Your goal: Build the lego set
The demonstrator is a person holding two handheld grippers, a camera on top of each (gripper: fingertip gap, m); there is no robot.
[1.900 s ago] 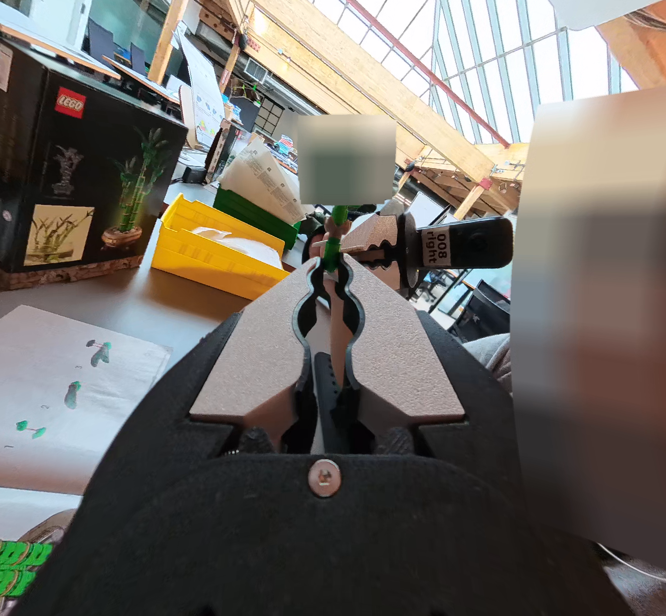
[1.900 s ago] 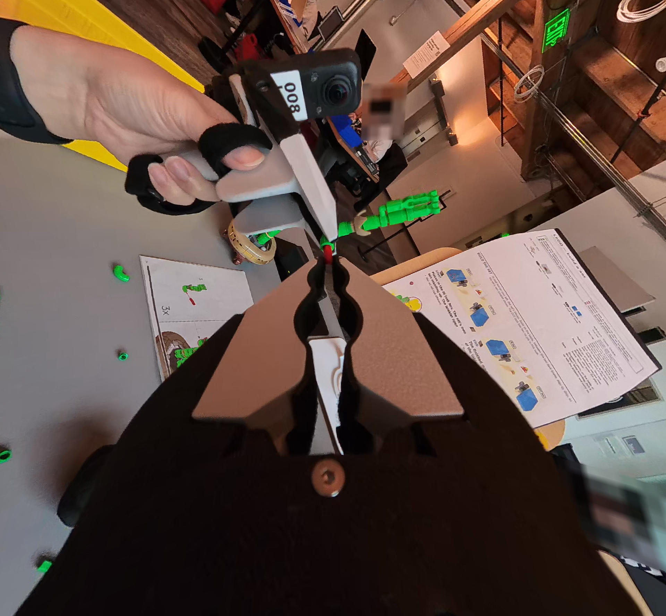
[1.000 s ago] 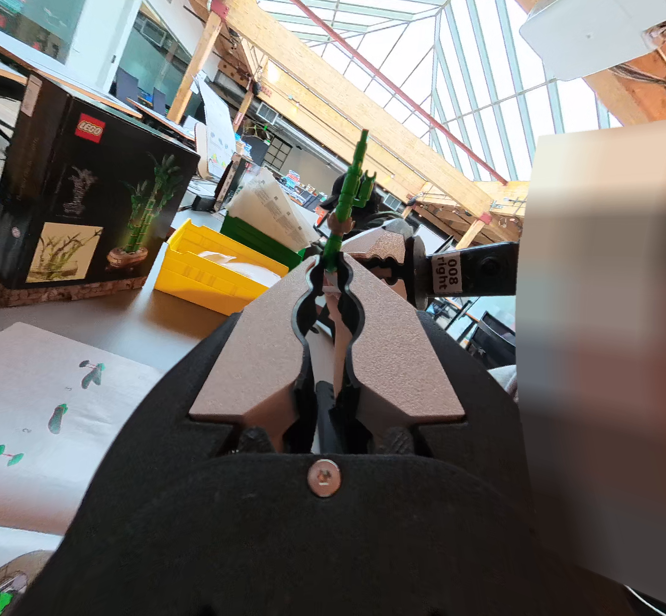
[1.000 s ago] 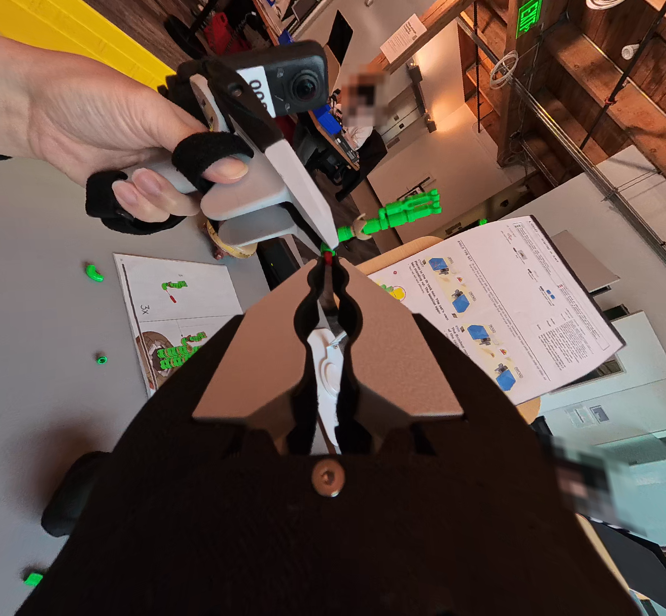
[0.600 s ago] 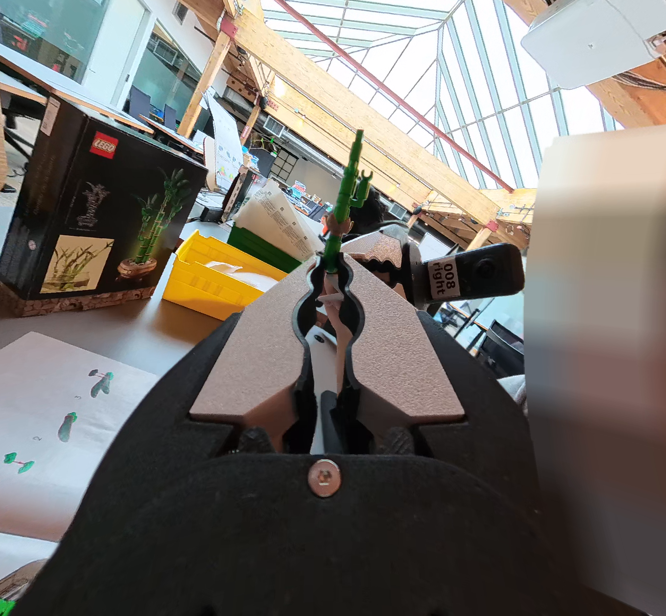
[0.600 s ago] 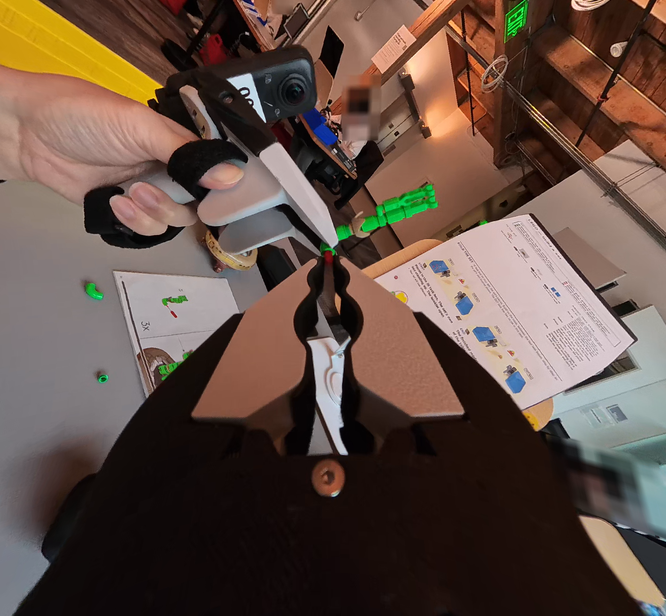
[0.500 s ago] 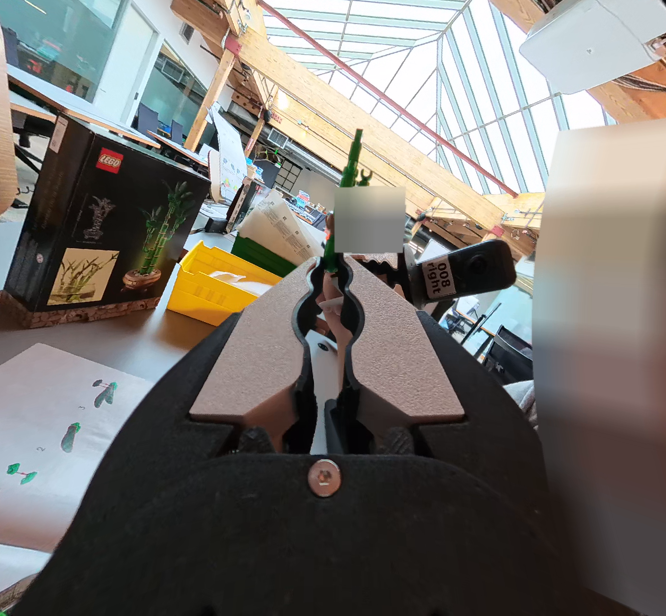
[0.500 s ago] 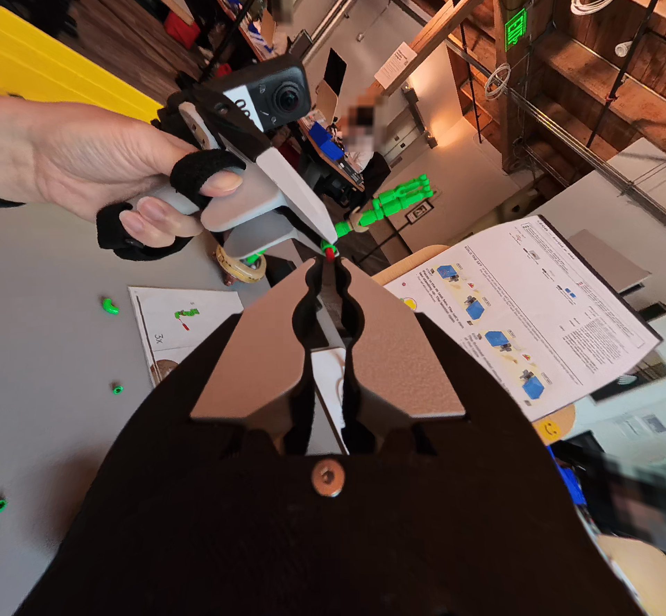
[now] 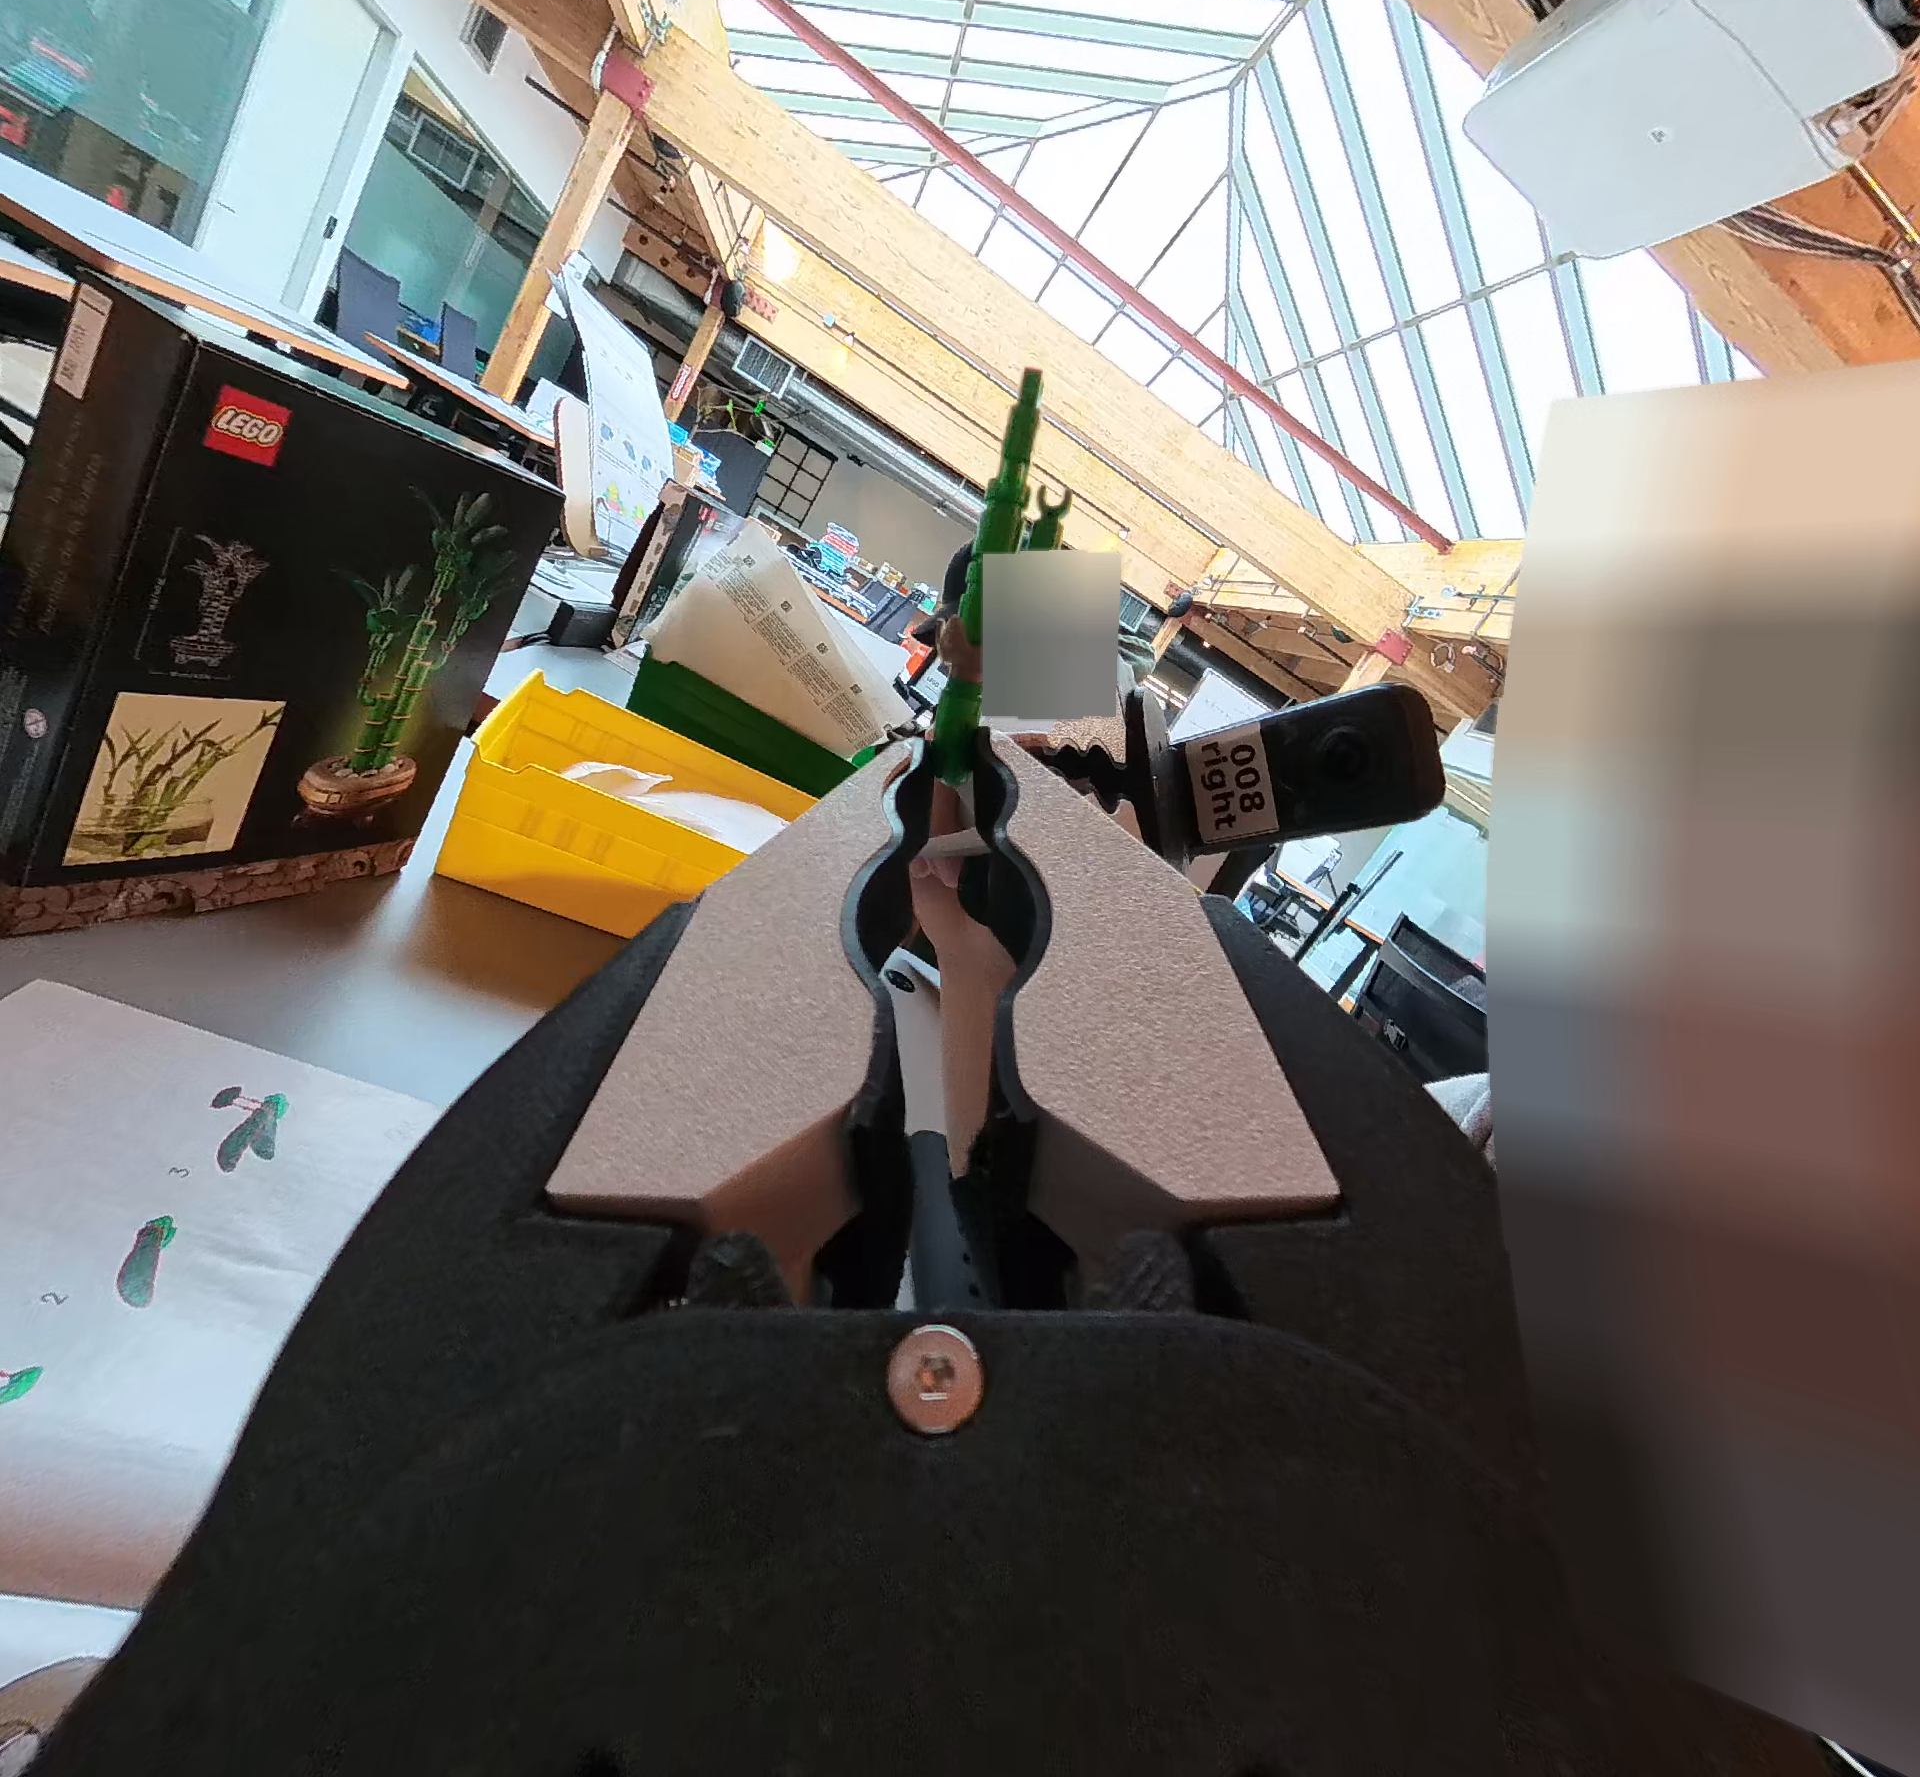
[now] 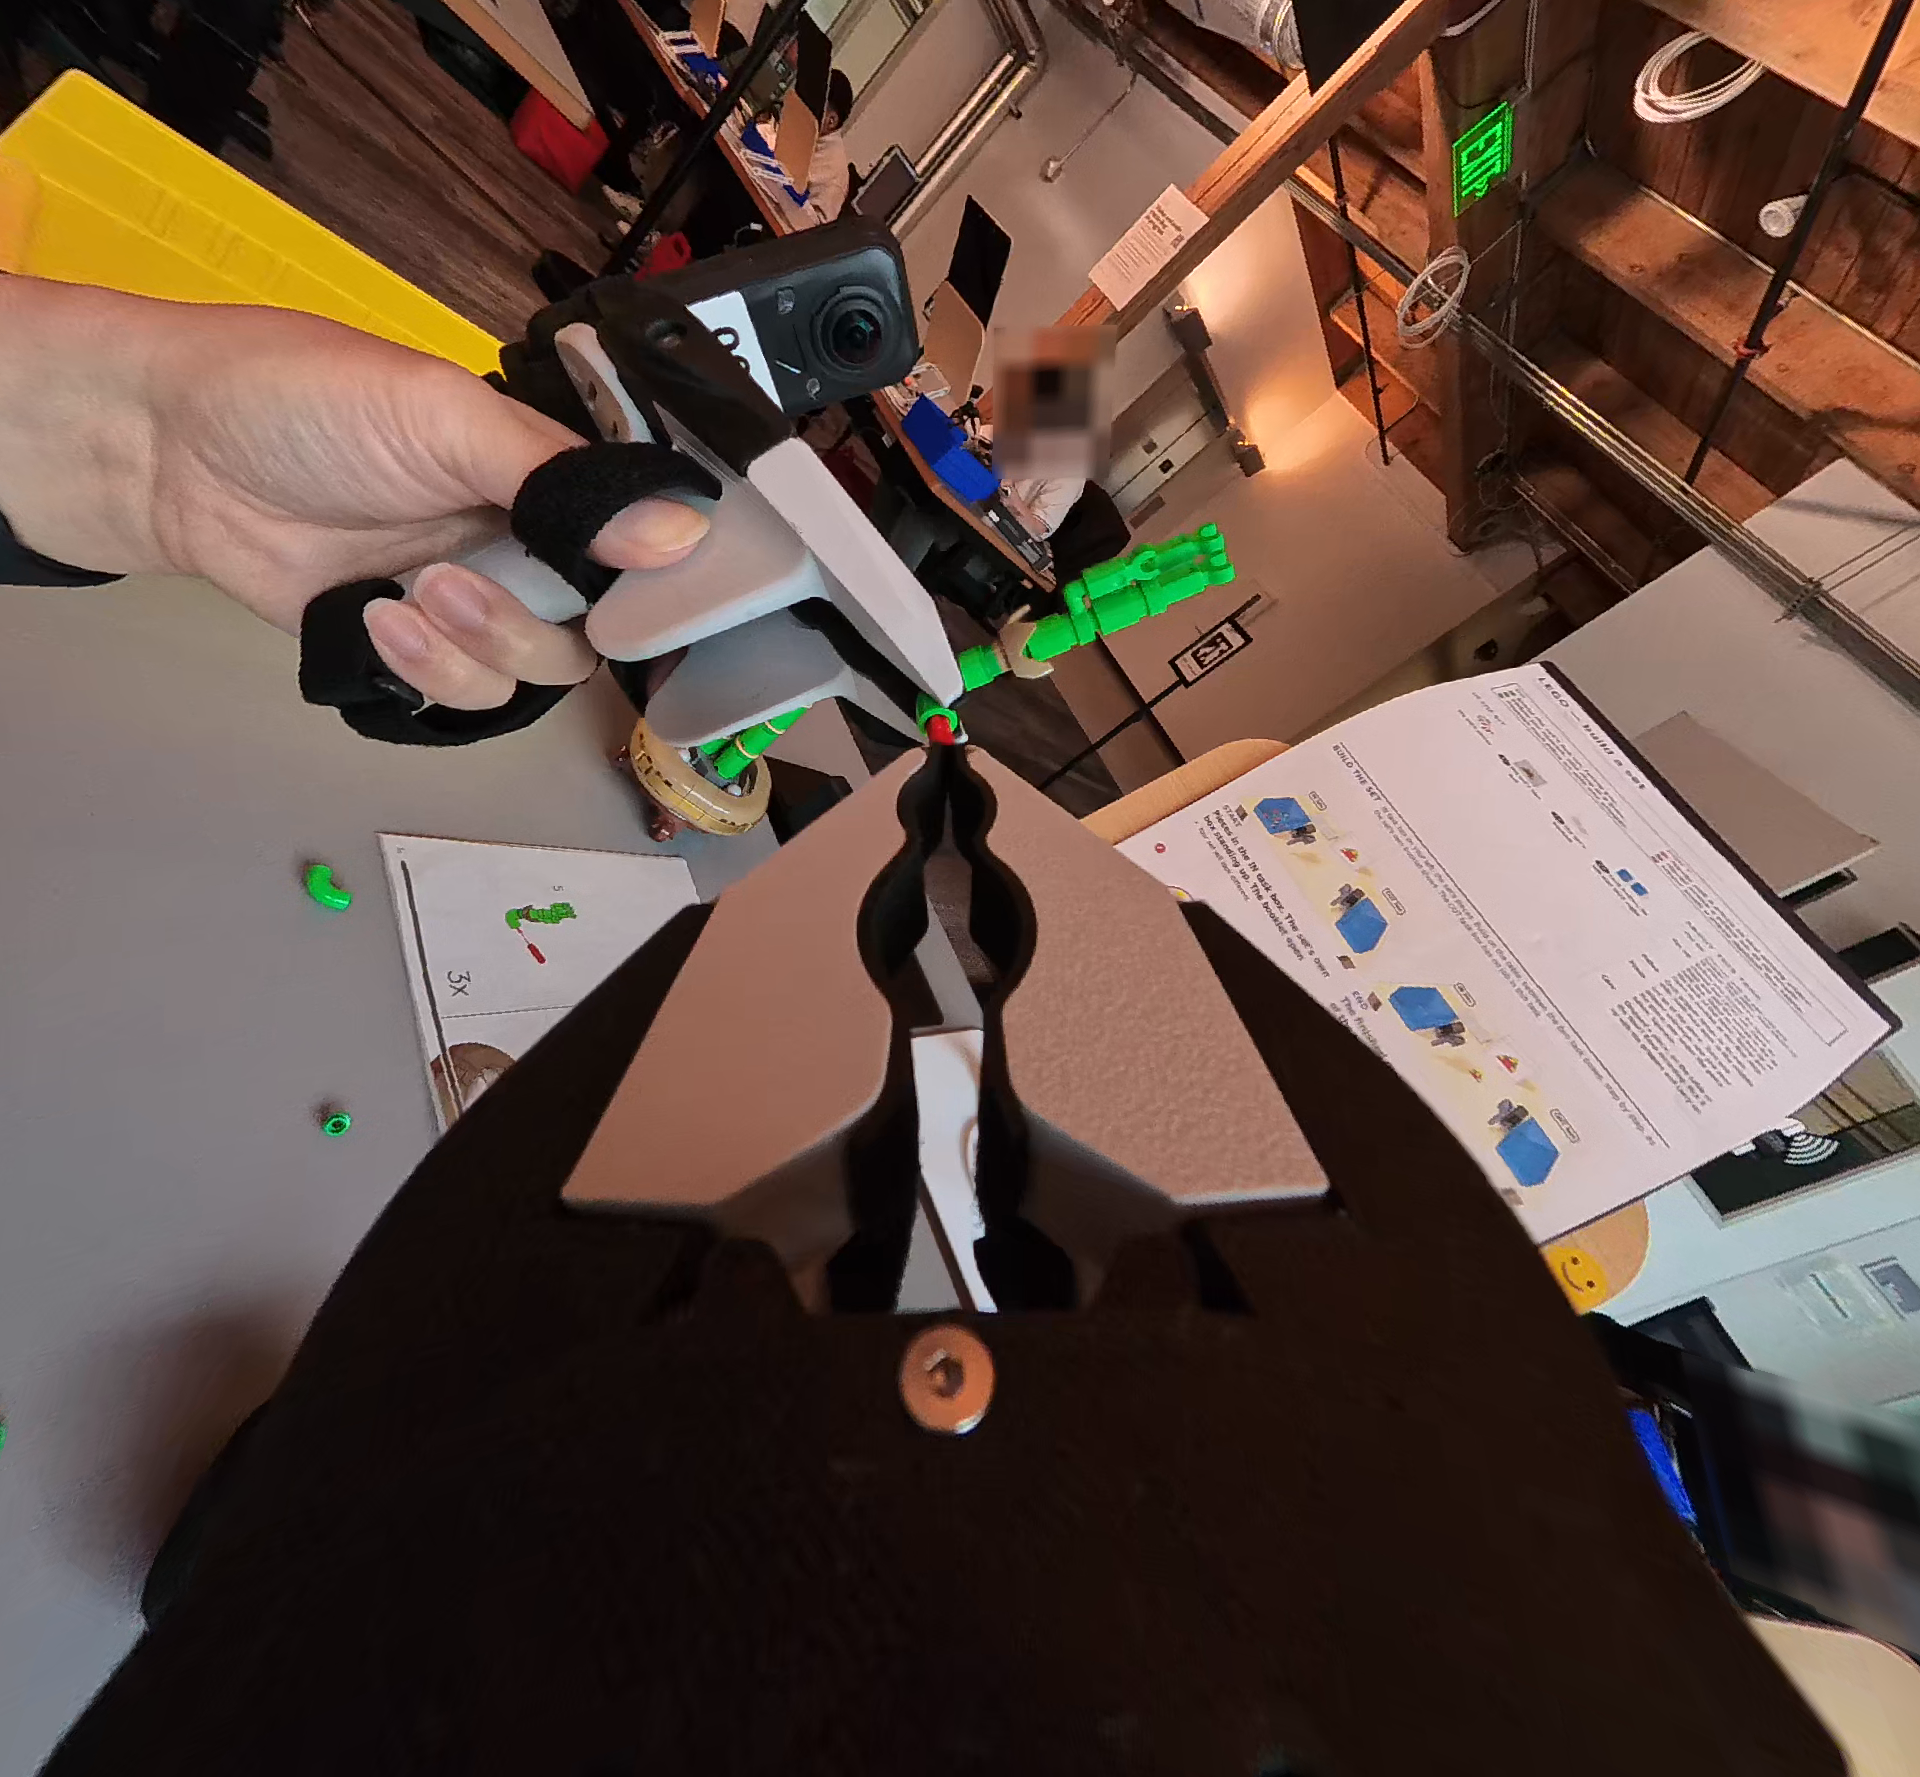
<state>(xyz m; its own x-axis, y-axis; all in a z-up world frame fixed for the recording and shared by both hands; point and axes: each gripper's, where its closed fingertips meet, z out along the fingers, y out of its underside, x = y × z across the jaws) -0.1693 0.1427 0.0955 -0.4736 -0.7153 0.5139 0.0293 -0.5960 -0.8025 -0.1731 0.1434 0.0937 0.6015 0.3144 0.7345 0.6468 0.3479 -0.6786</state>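
Note:
My left gripper (image 9: 954, 753) is shut on the lower end of a green bamboo stalk (image 9: 1003, 501) that points up and away. In the right wrist view a hand (image 10: 260, 470) holds that gripper, and the stalk (image 10: 1122, 595) sticks out to the right. My right gripper (image 10: 940, 748) meets it tip to tip, shut on a small red pin (image 10: 940, 728) at the stalk's bottom end. Both are held in the air above the grey table (image 10: 156, 1000). The right gripper's camera (image 9: 1309, 777) shows just behind the stalk.
A tan round base with green stems (image 10: 701, 782) stands on the table beside an open instruction booklet (image 10: 530, 938). Loose green pieces (image 10: 327, 886) lie to the left. A printed sheet (image 10: 1507, 927) stands at the right. The set's box (image 9: 239, 626), a yellow bin (image 9: 582, 813) and a green bin (image 9: 727, 709) stand behind. My two grippers' fingertips are within a few centimetres of each other.
Both grippers stay shut and tip to tip on the stalk. The pair has shifted a little in the air and the left gripper has tilted, so more of the stalk shows against the skylight.

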